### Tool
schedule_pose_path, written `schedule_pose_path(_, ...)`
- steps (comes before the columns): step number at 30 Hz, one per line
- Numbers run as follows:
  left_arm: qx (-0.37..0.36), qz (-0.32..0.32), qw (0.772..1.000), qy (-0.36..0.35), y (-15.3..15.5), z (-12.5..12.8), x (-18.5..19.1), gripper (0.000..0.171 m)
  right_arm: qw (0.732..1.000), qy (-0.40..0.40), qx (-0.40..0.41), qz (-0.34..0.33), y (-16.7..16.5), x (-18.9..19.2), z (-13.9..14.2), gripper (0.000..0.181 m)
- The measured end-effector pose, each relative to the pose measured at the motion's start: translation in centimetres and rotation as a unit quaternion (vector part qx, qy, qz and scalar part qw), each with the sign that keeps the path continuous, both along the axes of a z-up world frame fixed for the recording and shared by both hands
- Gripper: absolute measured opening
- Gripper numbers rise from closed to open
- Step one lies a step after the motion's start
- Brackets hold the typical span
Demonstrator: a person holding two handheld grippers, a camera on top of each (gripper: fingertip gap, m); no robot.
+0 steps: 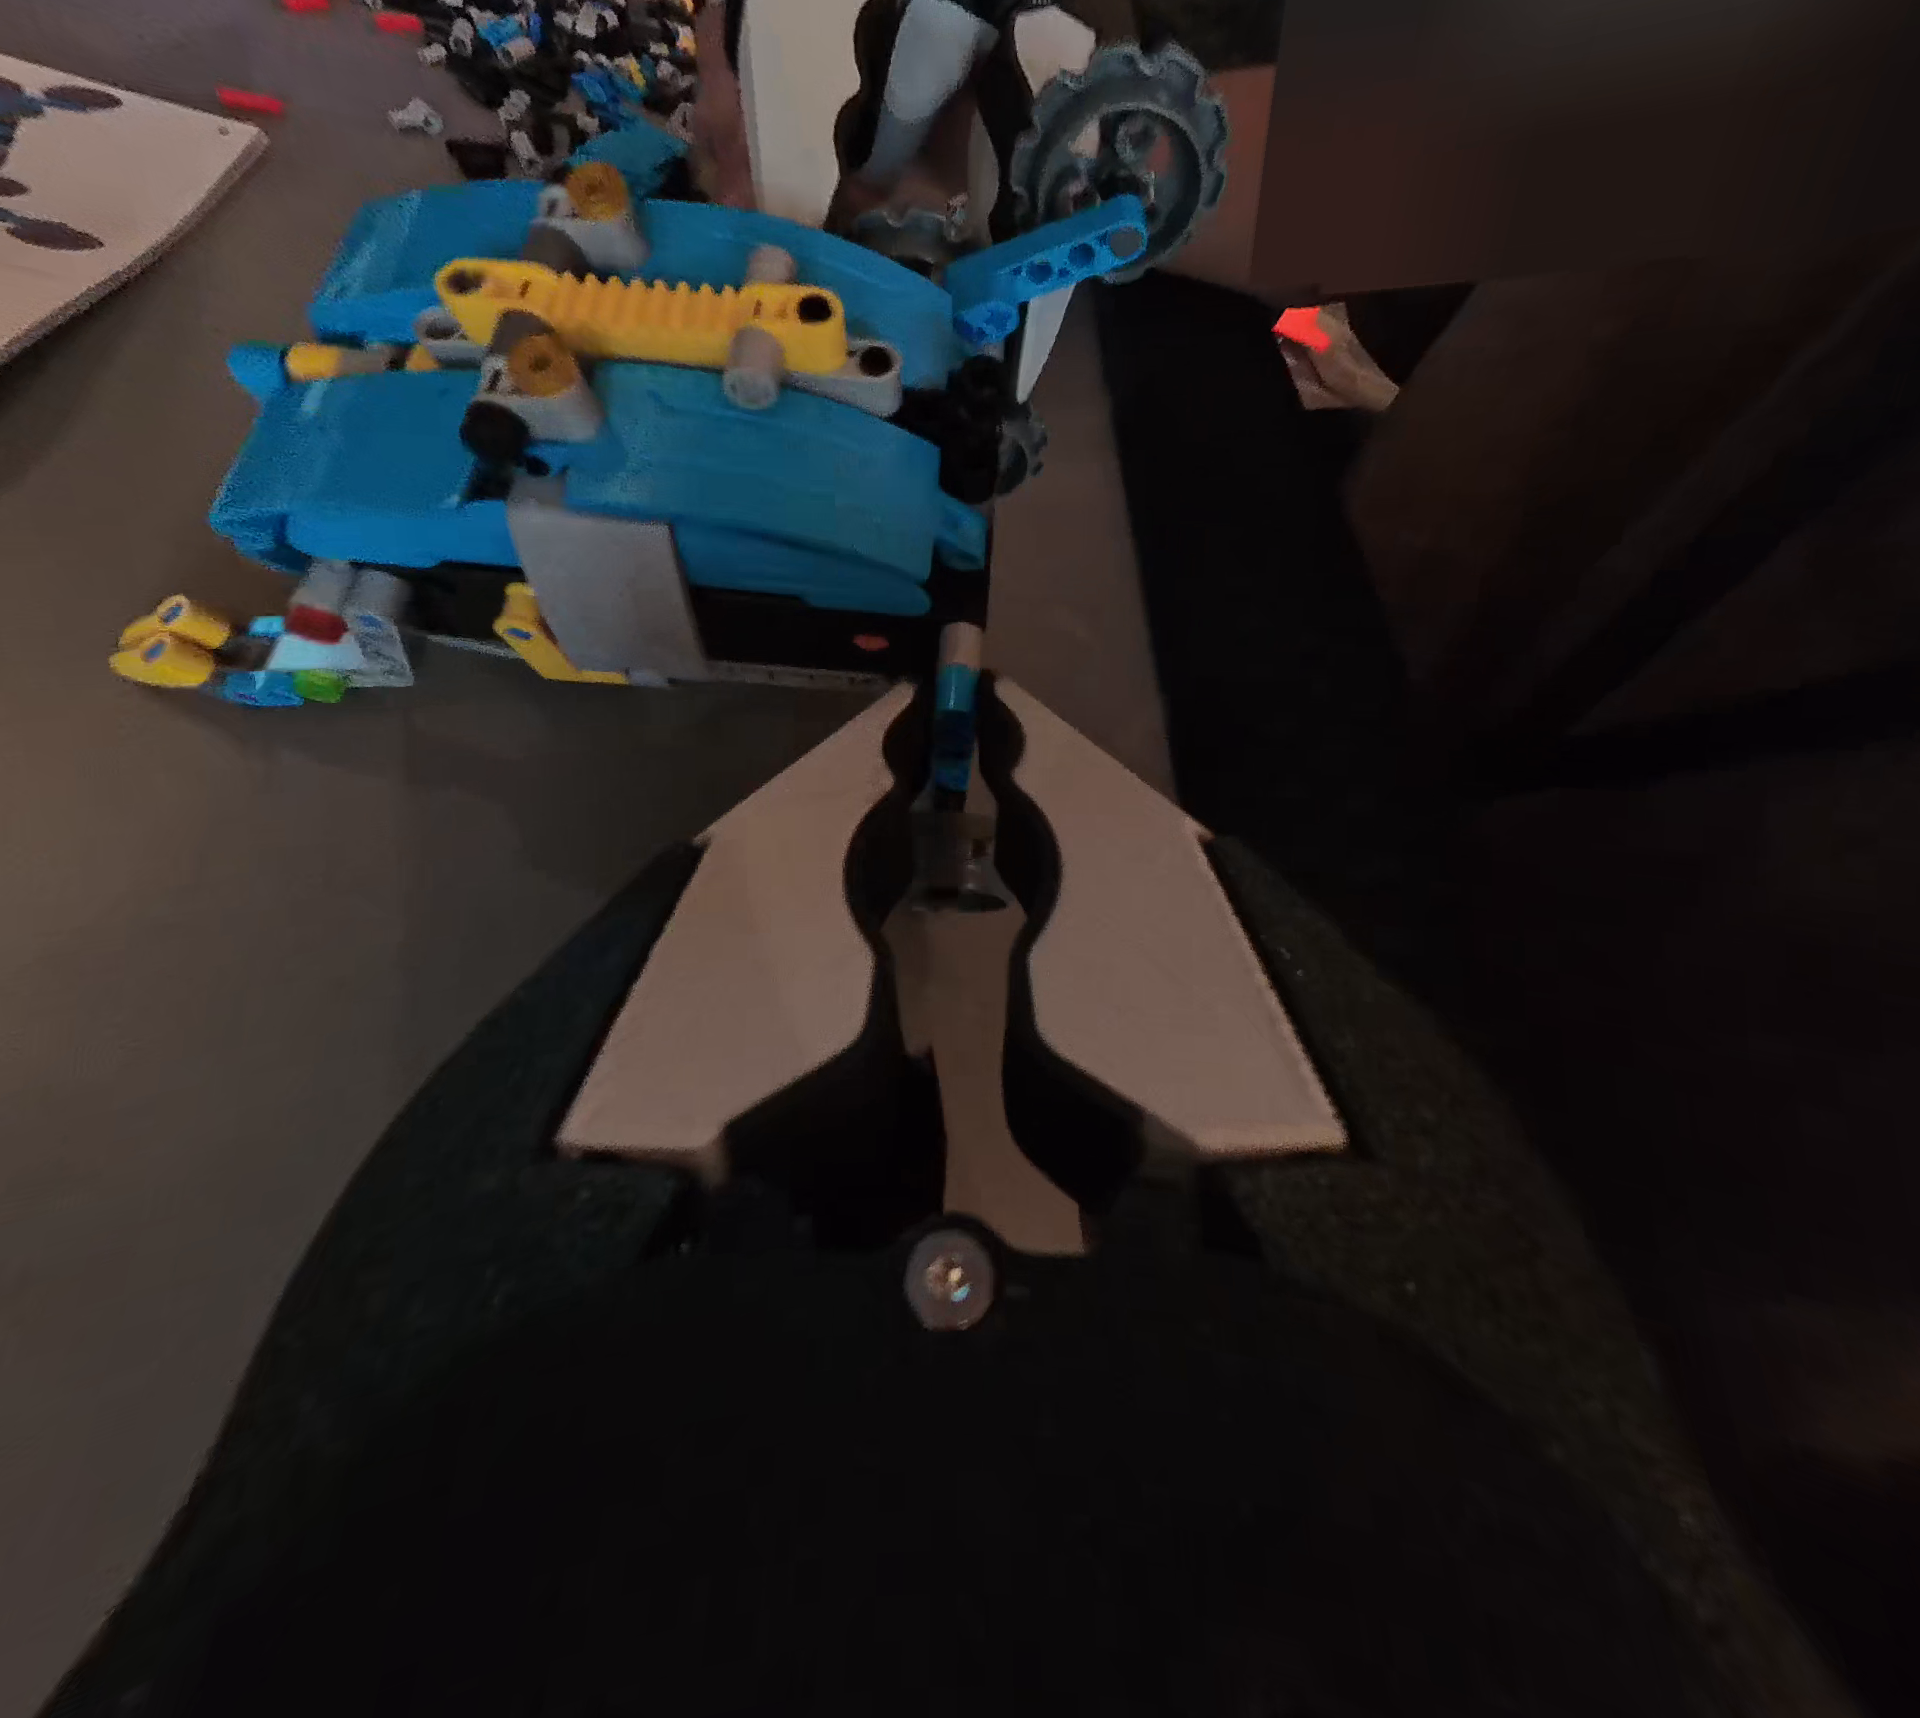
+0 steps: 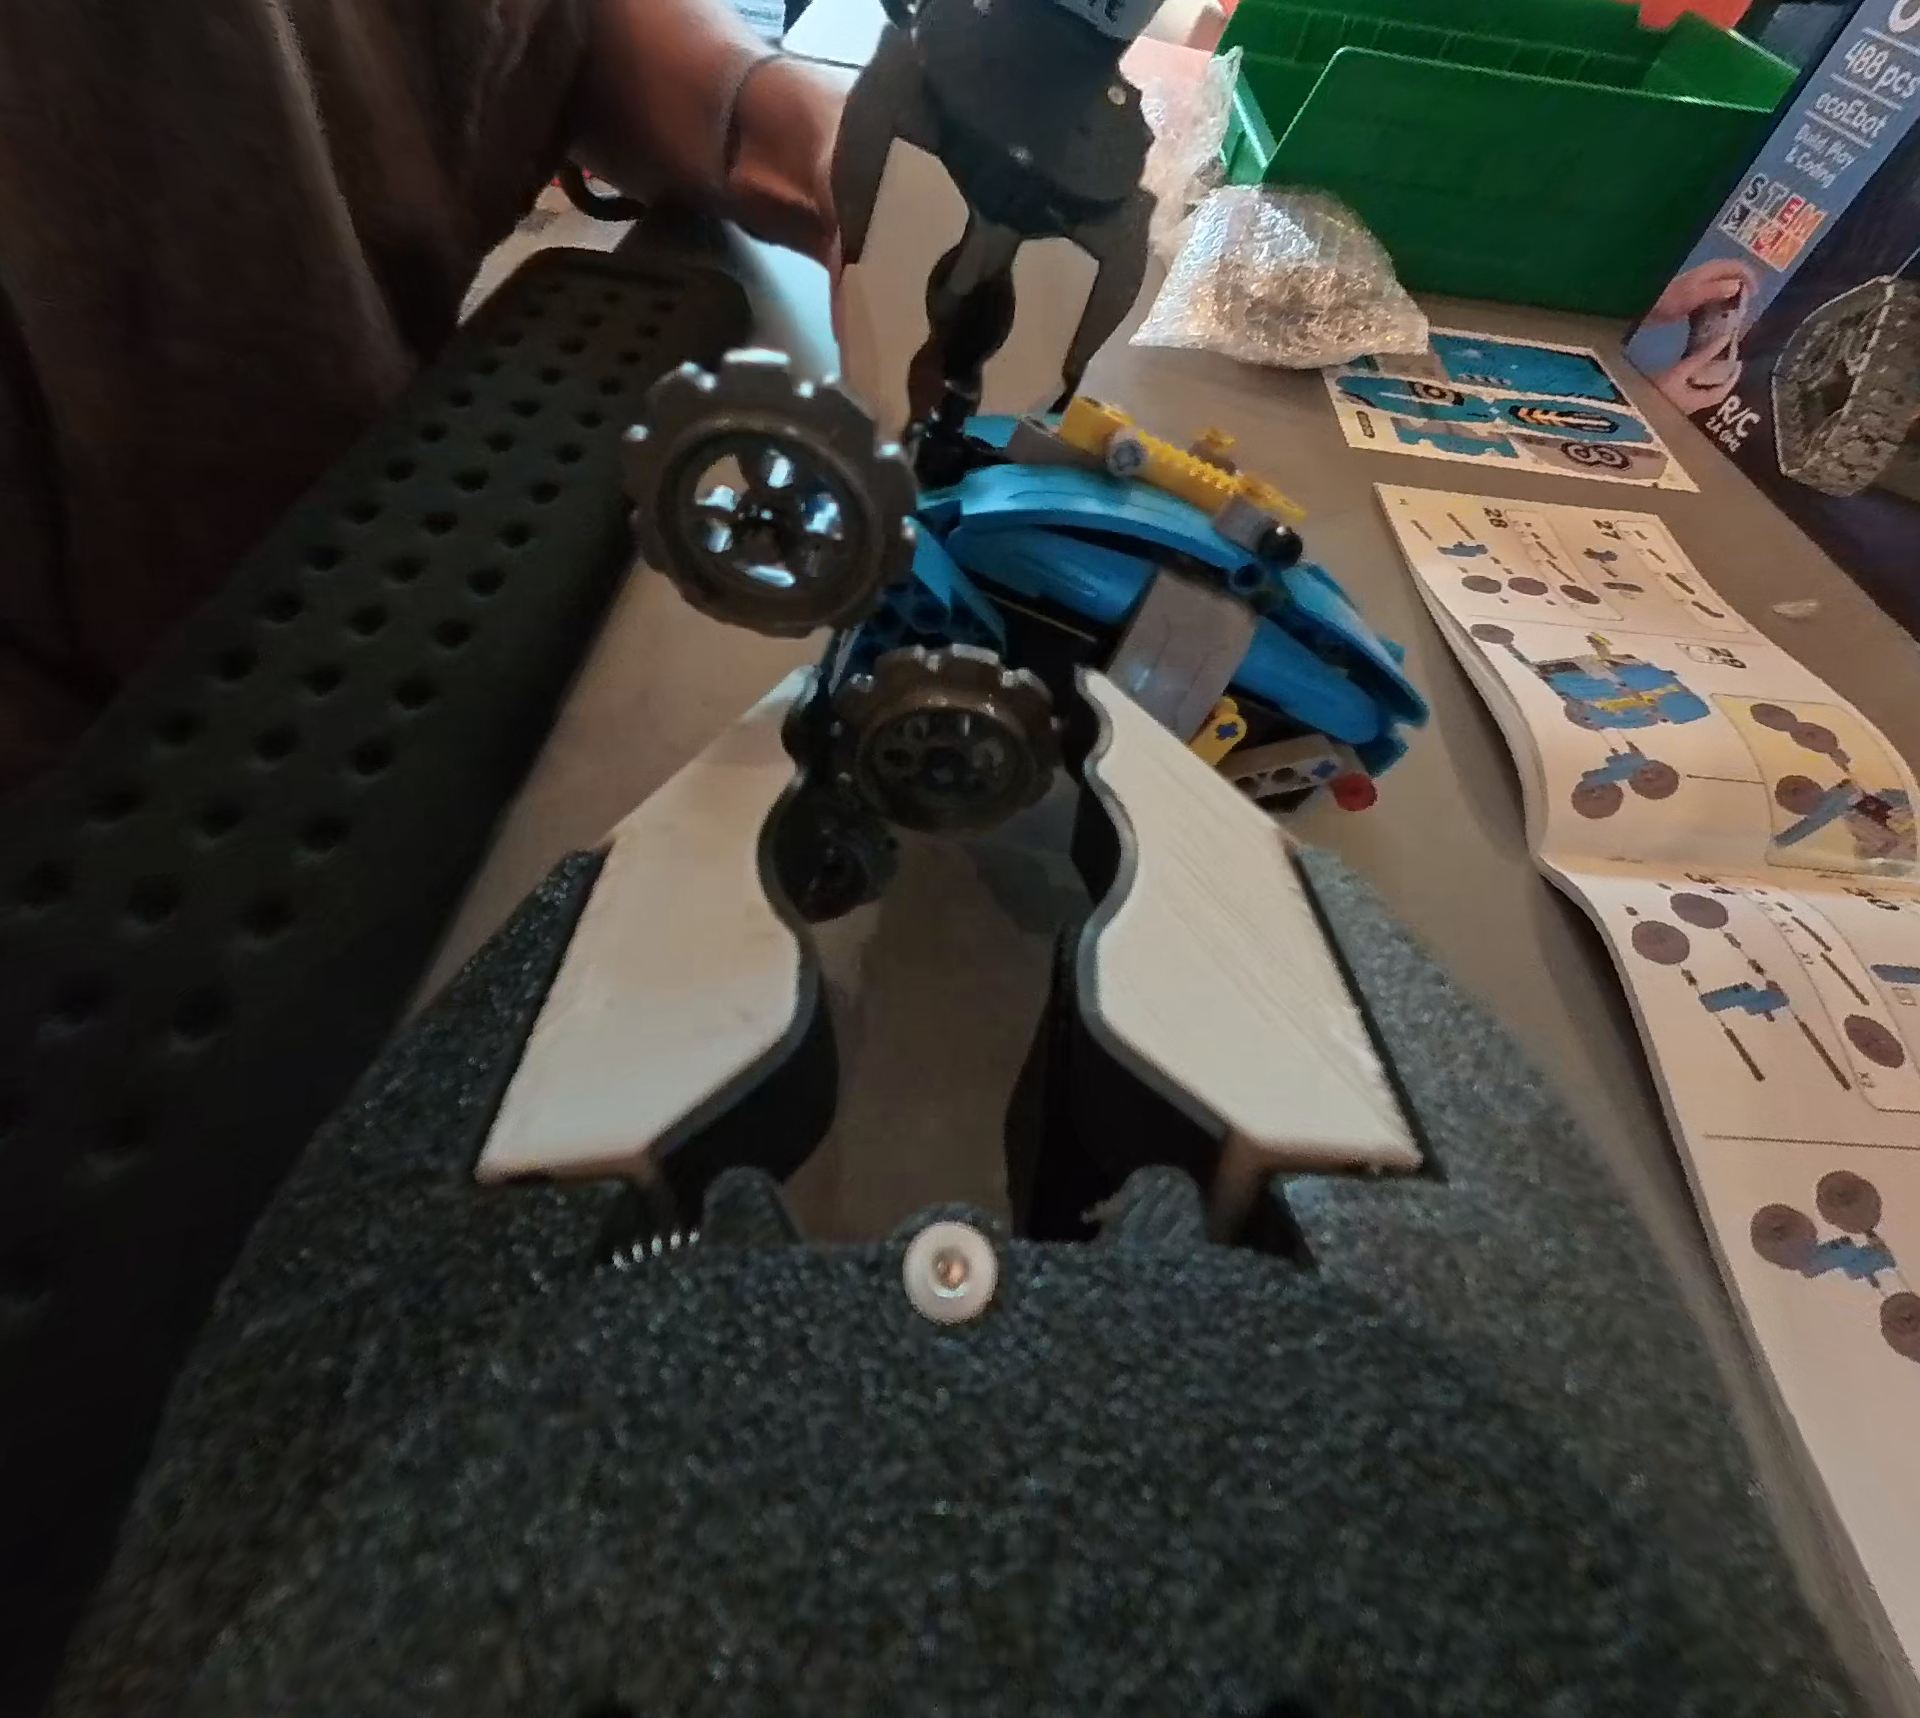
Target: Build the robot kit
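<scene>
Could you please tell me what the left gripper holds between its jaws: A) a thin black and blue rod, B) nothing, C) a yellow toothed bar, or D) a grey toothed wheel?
A: in the left wrist view the left gripper is closed on a thin black and blue rod, beside the blue toy vehicle.

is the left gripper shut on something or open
Shut: the left gripper's jaws pinch a thin axle piece with a blue sleeve, near the blue model.

Glossy blue and yellow plastic on the brick vehicle [image 2: 1122, 567] ahead of the right tool [image 2: 940, 733]; rough grainy black housing behind smooth white fingers [image 2: 675, 972]; matt paper booklet [image 2: 1704, 837] rightward.
</scene>
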State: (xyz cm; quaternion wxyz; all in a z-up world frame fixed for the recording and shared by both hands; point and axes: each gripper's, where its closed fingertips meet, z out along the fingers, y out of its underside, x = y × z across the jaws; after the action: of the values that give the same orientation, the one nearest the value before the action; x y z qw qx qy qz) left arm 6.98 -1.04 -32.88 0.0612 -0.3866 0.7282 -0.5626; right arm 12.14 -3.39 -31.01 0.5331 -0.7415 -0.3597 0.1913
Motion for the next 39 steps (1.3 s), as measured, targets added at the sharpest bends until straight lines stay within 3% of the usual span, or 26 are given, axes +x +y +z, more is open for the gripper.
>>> schedule_pose_path(12,0.012,0.005,0.999,-0.035,1.0,0.2,-0.8,0.006,0.999,-0.019,-0.023,-0.012,-0.6,0.5,-0.3,0.044)
schedule_pose_path(15,0.019,0.035,0.998,-0.038,2.1,-0.1,-0.4,0.006,0.997,0.064,-0.031,-0.026,-0.9,2.2,1.0,0.044)
schedule_pose_path(18,0.044,0.012,0.998,-0.049,1.1,0.0,-0.7,0.006,1.0,0.005,-0.027,-0.013,-0.8,1.0,-0.2,0.045)
schedule_pose_path(24,0.037,0.002,0.998,-0.046,1.7,0.0,-1.5,0.006,0.999,-0.004,0.011,-0.051,-1.2,5.1,0.9,0.045)
schedule_pose_path(32,0.037,-0.014,0.998,-0.05,2.1,0.2,-2.0,0.006,0.982,-0.144,-0.091,-0.077,-1.7,8.0,-5.3,0.046)
schedule_pose_path(39,0.027,-0.015,0.998,-0.055,2.5,0.4,-2.0,0.006,0.971,-0.201,-0.097,-0.087,-1.5,8.6,-7.5,0.05)
